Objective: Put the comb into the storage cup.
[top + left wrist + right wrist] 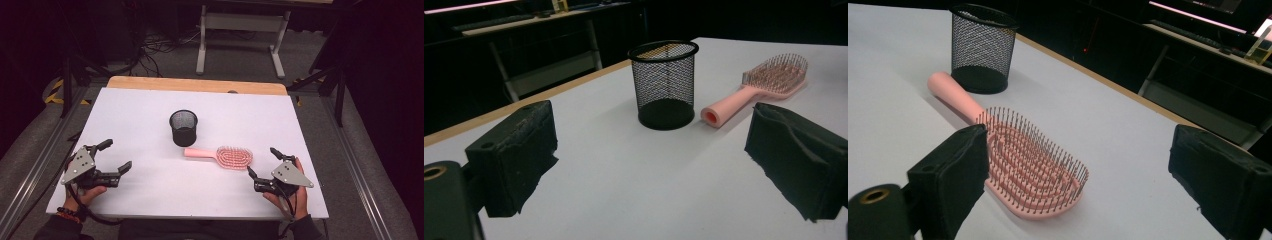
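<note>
At the lower left of the high view the left gripper (114,156) rests on the white desk (150,190), jaws apart and empty. Up at centre stands a black wire-mesh cup (183,128), round, stiff and probably light. Just right of it and below lies the pink hairbrush (222,155), bristles up, handle toward the cup; it looks like hard, smooth plastic, light, best pinched across the plain handle rather than the springy bristles. At lower right the right gripper (261,162) sits beside the brush head, jaws wide, holding nothing.
</note>
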Motion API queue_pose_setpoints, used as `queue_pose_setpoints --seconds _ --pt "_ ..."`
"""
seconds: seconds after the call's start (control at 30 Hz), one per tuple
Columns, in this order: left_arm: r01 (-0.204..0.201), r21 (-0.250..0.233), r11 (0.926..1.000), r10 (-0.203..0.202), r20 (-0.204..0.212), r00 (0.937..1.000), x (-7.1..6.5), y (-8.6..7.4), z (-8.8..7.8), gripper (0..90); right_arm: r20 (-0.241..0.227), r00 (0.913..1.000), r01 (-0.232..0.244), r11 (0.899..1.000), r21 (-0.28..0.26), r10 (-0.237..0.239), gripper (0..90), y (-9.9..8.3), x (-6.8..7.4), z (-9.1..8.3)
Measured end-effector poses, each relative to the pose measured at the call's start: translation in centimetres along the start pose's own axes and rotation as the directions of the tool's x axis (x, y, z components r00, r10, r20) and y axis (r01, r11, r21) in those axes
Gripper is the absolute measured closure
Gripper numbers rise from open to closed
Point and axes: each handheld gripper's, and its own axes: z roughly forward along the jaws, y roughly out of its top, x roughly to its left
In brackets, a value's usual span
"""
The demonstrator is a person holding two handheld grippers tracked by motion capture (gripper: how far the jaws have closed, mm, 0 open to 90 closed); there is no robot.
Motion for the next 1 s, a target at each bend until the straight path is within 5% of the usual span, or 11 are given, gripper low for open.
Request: queue_pose_setpoints --seconds 0.47,1.0 --pt "-0.087 0.103 0.9908 0.082 0.057 0.995 -1.1 -0.8 0.8 8.9 -0.059 0.9969 -0.05 0.998 0.032 0.052 13.0 -0.3 -0.7 0.7" --pt "-0.057 0.147 0.9875 0.046 0.083 0.9955 -1.4 -1.6 0.7 7.6 -0.232 0.9724 0.015 0.99 0.141 0.019 7.2 2.3 -1.4 3.4"
